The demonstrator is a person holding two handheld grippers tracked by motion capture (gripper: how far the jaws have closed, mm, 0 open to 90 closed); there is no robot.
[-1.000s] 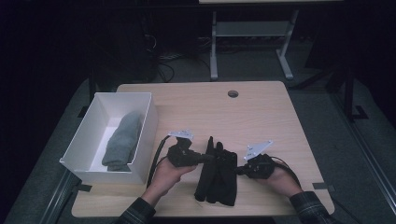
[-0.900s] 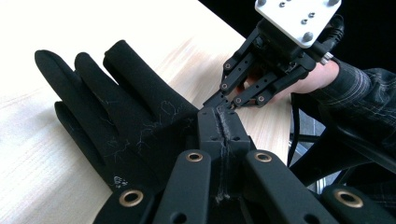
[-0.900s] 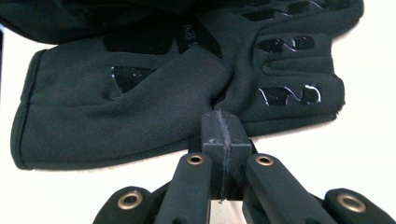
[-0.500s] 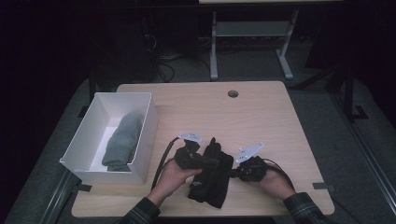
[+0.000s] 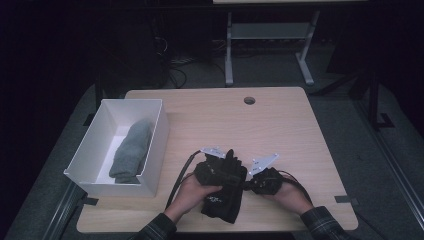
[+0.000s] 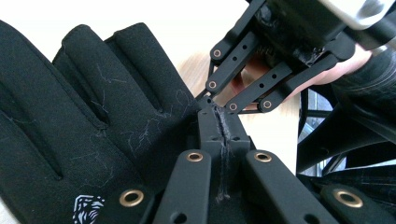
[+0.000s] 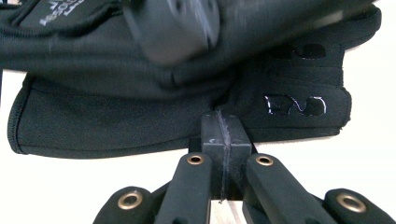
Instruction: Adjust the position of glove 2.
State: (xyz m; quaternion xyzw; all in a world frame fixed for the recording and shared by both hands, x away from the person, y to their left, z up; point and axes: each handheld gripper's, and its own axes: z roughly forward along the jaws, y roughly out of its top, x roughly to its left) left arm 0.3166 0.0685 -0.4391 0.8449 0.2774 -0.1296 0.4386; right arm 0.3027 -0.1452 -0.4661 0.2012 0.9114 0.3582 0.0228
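A pair of black gloves (image 5: 224, 195) lies bunched near the table's front edge, between the person's hands. My left gripper (image 5: 231, 176) comes in from the left and my right gripper (image 5: 245, 184) from the right, tips almost meeting over the gloves. In the left gripper view my left gripper (image 6: 219, 125) is shut, pinching fabric beside the glove's fingers (image 6: 93, 107), and the right gripper (image 6: 261, 60) points at it from above. In the right gripper view my right gripper (image 7: 222, 133) is shut on the glove's lower edge (image 7: 116, 107).
A white open box (image 5: 90, 150) stands at the table's left with a rolled grey cloth (image 5: 131, 150) inside. The wooden table (image 5: 280, 125) has a round cable hole (image 5: 249, 100) near its far edge. A metal stand (image 5: 270, 35) is on the floor behind.
The gloves went from lying long and flat to a shorter, bunched heap. Both hands drew closer together and the grippers' tips converged over the gloves.
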